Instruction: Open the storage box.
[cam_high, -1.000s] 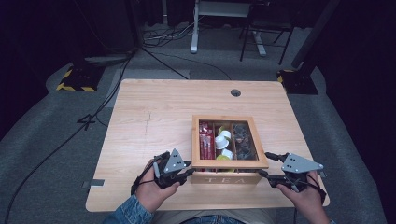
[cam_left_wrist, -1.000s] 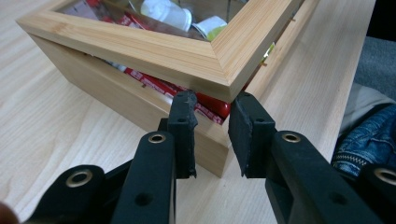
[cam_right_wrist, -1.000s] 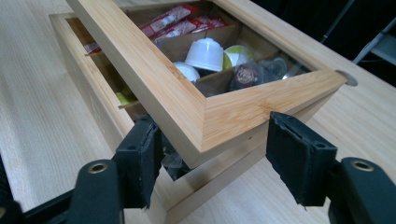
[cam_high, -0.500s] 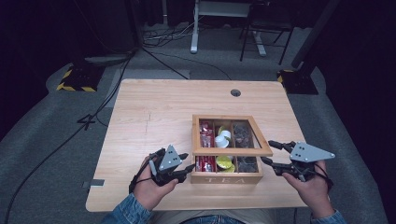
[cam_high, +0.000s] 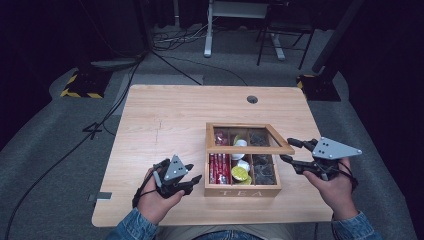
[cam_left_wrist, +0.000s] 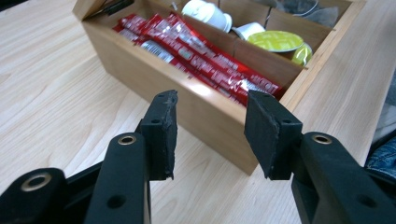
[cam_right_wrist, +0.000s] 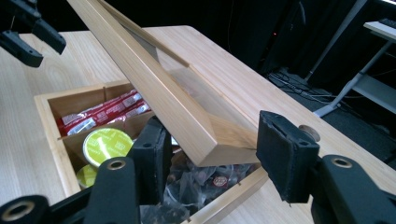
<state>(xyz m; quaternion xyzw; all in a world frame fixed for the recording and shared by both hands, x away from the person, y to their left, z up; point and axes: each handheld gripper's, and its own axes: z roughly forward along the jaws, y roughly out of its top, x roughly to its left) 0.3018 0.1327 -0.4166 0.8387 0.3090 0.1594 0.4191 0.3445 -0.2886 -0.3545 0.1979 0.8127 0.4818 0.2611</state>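
At the near edge of the surface sits the wooden tea box, its glass-paned lid raised partway on the far hinge. The right gripper straddles the lid's free right corner; its jaws have just been closing, yet both pads stand off the wood with a gap on each side, so nothing is held. The left gripper waits just beside the box's left wall, its jaws part open after just opening, empty.

By my judgement the main risk is the lid: if no pad bears on it, it could drop shut and rattle the contents. If the right gripper closes skewed on the corner, the frame could slip out. With the left gripper off the wall, a pull on the lid could also drag or tip the box.

Only the right gripper view makes plain the gap around the lid corner and the dark tea bags beneath; from above, that gripper seems to touch. The left gripper view adds red sachets and a yellow capsule.
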